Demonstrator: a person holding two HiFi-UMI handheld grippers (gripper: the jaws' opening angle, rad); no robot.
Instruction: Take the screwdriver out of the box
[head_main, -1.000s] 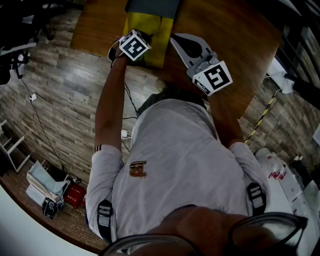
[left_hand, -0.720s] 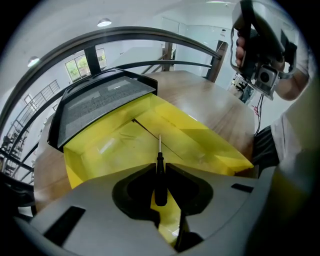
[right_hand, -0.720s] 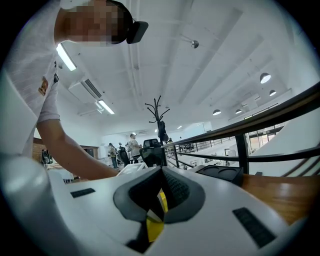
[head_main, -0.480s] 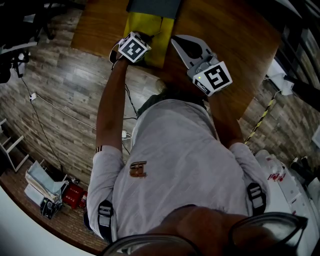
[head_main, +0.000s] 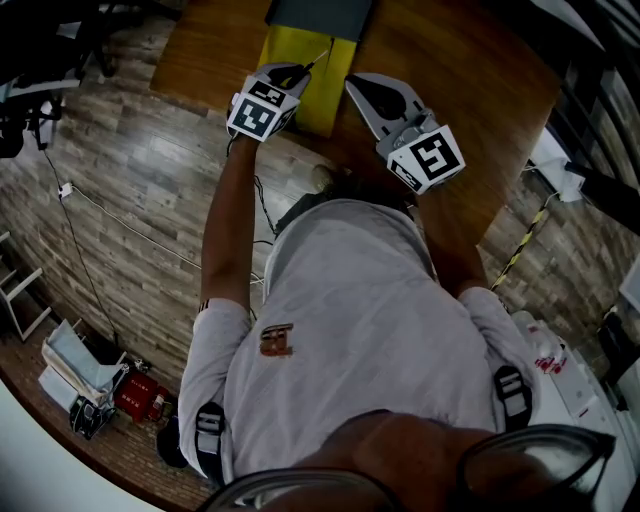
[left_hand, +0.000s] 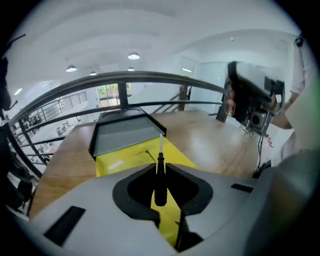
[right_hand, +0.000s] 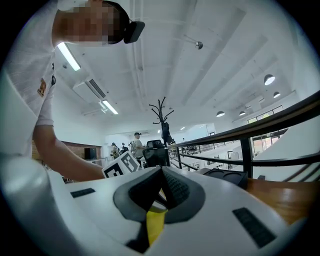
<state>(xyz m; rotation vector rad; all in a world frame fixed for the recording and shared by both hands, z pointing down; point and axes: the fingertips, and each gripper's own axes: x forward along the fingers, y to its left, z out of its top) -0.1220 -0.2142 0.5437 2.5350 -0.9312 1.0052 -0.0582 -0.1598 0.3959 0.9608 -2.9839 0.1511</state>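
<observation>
Left gripper (left_hand: 161, 166) jaws clamp screwdriver (left_hand: 160, 182), held above yellow box (left_hand: 122, 161); removal looks nearly done. Right gripper (right_hand: 161, 171) jaws closed, empty.

Upper centre of the head view: left arm stretched forward, left hand-held gripper (head_main: 290, 75) clamped on a screwdriver (left_hand: 160, 180). Just right of it: right hand-held gripper (head_main: 365, 88), jaws closed together.
</observation>
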